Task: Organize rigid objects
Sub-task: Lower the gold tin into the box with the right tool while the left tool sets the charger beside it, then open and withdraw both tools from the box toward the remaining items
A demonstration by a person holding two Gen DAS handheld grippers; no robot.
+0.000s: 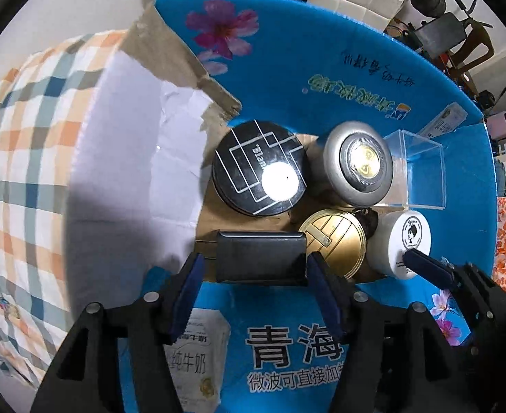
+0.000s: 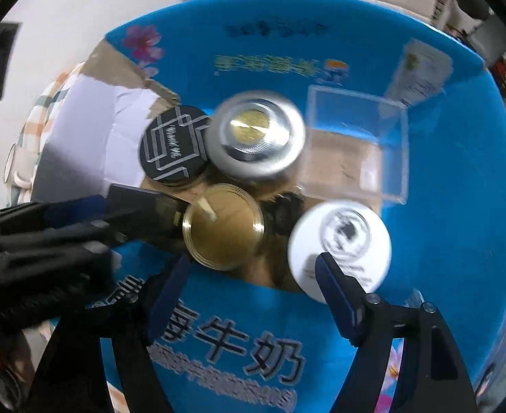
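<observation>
Left wrist view: blue printed cardboard carton [image 1: 321, 79], flaps up, brown corrugated floor, one torn flap with white paper facing [image 1: 142, 158] at its left side. Inside the carton: round black tin with white line pattern on the lid [image 1: 258, 168] at the left, touching a round silver metal tin with gold centre disc [image 1: 358, 165] beside it. Clear square acrylic box [image 1: 414, 172], empty, sits against the carton's right wall. Round brass-coloured tin with ribbed lid [image 1: 335, 241] sits toward the near edge, between a black matte rectangular case [image 1: 261, 258] and a white round jar with a black portrait logo on the lid [image 1: 402, 244].

Left gripper [image 1: 256, 275]: jaws closed onto the short ends of the black case, blue pads touching both sides; case is at the carton's near edge, low over the floor. Cannot tell if it is resting on the floor.

Right wrist view (motion-blurred): right gripper [image 2: 253, 278] jaws wide apart, holding nothing. One blue-padded fingertip [image 2: 325, 268] overlaps the near rim of the white jar [image 2: 339, 244]; the other is just at the near side of the brass tin [image 2: 223, 225]. Contact cannot be confirmed.

Carton rests on a checked orange, blue and white fabric [image 1: 29, 137].
</observation>
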